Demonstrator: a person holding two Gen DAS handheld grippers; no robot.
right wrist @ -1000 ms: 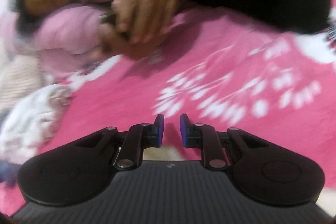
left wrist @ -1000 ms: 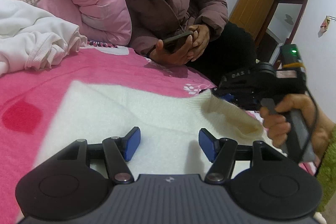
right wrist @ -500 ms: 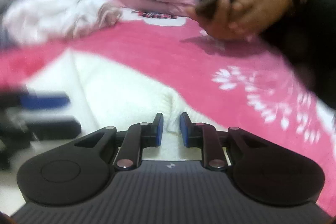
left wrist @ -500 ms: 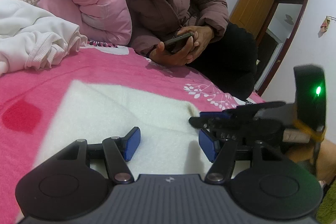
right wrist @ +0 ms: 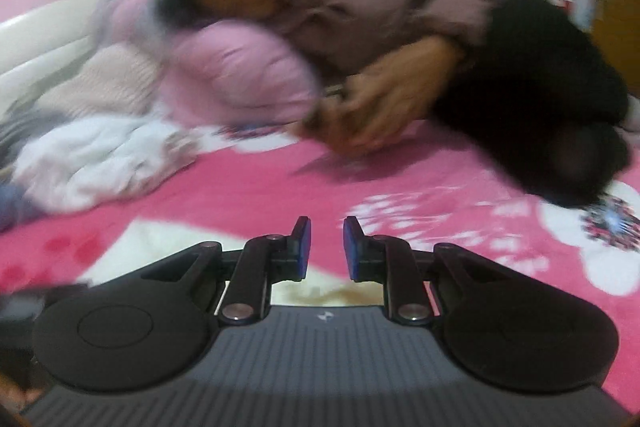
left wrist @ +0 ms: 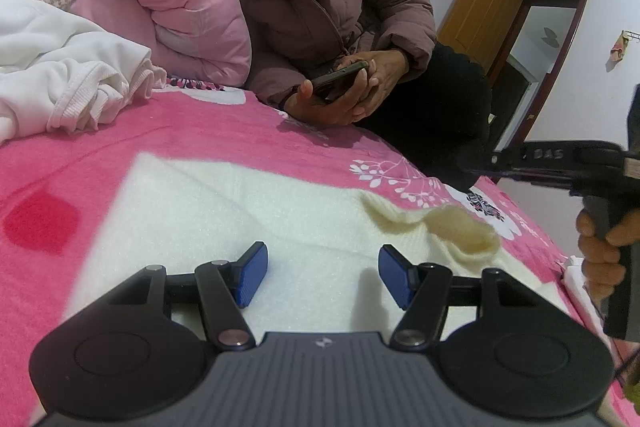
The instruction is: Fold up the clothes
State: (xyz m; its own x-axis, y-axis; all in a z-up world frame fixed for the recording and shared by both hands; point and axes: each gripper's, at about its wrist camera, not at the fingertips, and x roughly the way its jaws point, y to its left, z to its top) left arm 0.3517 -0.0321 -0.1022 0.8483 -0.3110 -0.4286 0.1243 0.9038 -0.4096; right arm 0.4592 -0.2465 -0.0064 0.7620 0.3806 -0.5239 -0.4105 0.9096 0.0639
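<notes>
Two grippers concern us: our left gripper (left wrist: pixel 322 273), fingers wide, hovers over the cream sweater (left wrist: pixel 224 211) flat on the pink blanket (left wrist: pixel 192 131); the right gripper (right wrist: pixel 324 247), narrowly parted, empty, could snag its raised cuff (left wrist: pixel 460 227), undoing the fold.

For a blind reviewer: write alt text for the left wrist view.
The open left gripper hovers over a cream sweater spread flat on a pink blanket. A sleeve cuff lies folded onto the sweater; behind, a seated person holds a phone.
</notes>
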